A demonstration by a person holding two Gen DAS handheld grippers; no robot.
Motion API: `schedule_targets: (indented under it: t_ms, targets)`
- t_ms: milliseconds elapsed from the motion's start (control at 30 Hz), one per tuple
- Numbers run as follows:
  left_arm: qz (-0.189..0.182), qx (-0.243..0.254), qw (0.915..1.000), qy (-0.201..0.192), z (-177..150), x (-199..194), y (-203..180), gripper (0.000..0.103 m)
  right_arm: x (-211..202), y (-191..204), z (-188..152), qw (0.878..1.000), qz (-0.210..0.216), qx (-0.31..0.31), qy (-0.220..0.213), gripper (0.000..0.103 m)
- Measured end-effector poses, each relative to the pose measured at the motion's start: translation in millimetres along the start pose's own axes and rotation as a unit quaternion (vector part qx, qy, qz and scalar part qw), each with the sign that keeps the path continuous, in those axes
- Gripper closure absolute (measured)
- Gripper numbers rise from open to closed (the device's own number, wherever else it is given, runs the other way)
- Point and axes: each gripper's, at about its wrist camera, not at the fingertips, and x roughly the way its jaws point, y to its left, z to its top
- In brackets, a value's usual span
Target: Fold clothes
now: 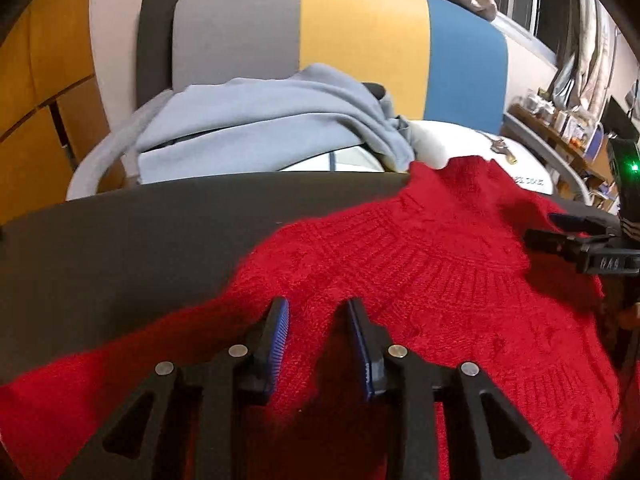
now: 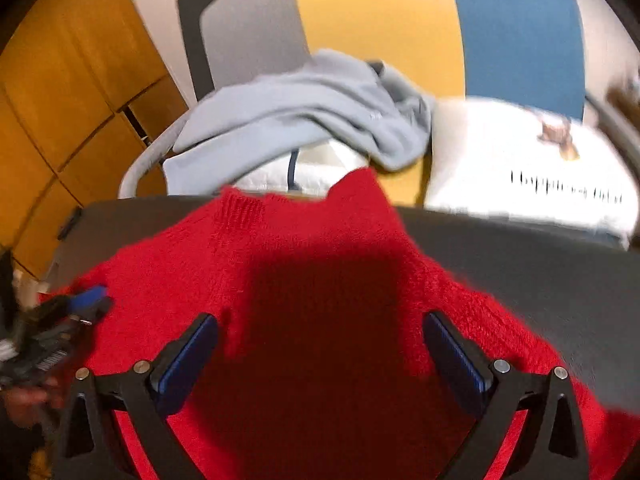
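Two views showed one red knitted sweater [image 1: 420, 280] spread on the dark desk [image 1: 120, 240]. From the left wrist, the left gripper [image 1: 318, 320] hovered low over the sweater's edge, its jaws partly open with red knit between them but not clamped. A grey-blue garment [image 1: 260, 128] lay heaped behind the desk. From the right wrist, the right gripper [image 2: 320, 344] had its jaws spread wide above the sweater [image 2: 320, 280], holding nothing; the left gripper [image 2: 86, 300] showed blurred at the sweater's left side.
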Motion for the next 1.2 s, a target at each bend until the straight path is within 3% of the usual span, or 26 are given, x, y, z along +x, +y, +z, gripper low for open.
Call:
schedule_targets:
  t_ms: [67, 367, 467, 600, 667, 767, 900, 967, 1033, 1067, 1167, 1200]
  targets:
    - [0.025, 0.014, 0.9996, -0.001, 0.1, 3.8, -3.6, 0.066, 14.0, 20.3, 1.0, 0.998, -0.049, -0.047, 0.005, 0.0]
    - [0.045, 0.016, 0.9989, -0.002, 3.9, -6.2, -3.2, 0.062, -2.2, 28.3, -2.4, 0.998, -0.045, -0.053, 0.011, 0.0]
    - [0.036, 0.002, 0.9986, -0.04, 0.8, -41.0, -12.1, 0.065, -32.3, 23.1, -11.5, 0.999, -0.023, -0.027, -0.007, 0.0]
    - [-0.044, 0.018, 0.9966, -0.067, -23.2, -90.6, -54.2, 0.064, -100.8, -3.2, -42.5, 0.998, -0.03, -0.018, -0.049, 0.0]
    - [-0.093, 0.049, 0.9921, -0.068, -43.0, -109.1, -80.1, 0.064, -131.9, -33.8, -65.0, 0.997, -0.058, 0.0, -0.045, 0.0]
    - [-0.175, 0.112, 0.9763, -0.061, -82.0, -137.6, -126.8, 0.064, -179.6, -92.5, -105.9, 0.994, -0.095, 0.05, -0.038, 0.0]
    - [-0.269, 0.189, 0.9437, -0.037, -136.1, -172.0, -183.1, 0.064, -233.8, -175.5, -162.5, 0.972, -0.189, 0.142, -0.003, 0.0]
    - [-0.285, 0.239, 0.9281, -0.023, -162.6, -185.5, -204.6, 0.064, -253.7, -211.1, -188.4, 0.959, -0.21, 0.193, 0.011, 0.0]
    - [-0.294, 0.26, 0.9198, 0.006, -181.1, -188.1, -212.1, 0.064, -269.6, -237.9, -210.1, 0.944, -0.239, 0.227, 0.019, 0.0]
    - [-0.298, 0.261, 0.9179, 0.025, -188.9, -186.5, -210.8, 0.064, -273.0, -247.3, -218.6, 0.938, -0.254, 0.233, 0.022, 0.0]
    - [-0.31, 0.222, 0.9235, 0.039, -197.8, -189.8, -189.5, 0.064, -269.0, -267.3, -242.4, 0.927, -0.293, 0.231, 0.046, 0.0]
    - [-0.317, 0.211, 0.9233, 0.048, -198.3, -190.8, -182.5, 0.065, -270.6, -269.1, -249.1, 0.93, -0.288, 0.228, 0.034, 0.0]
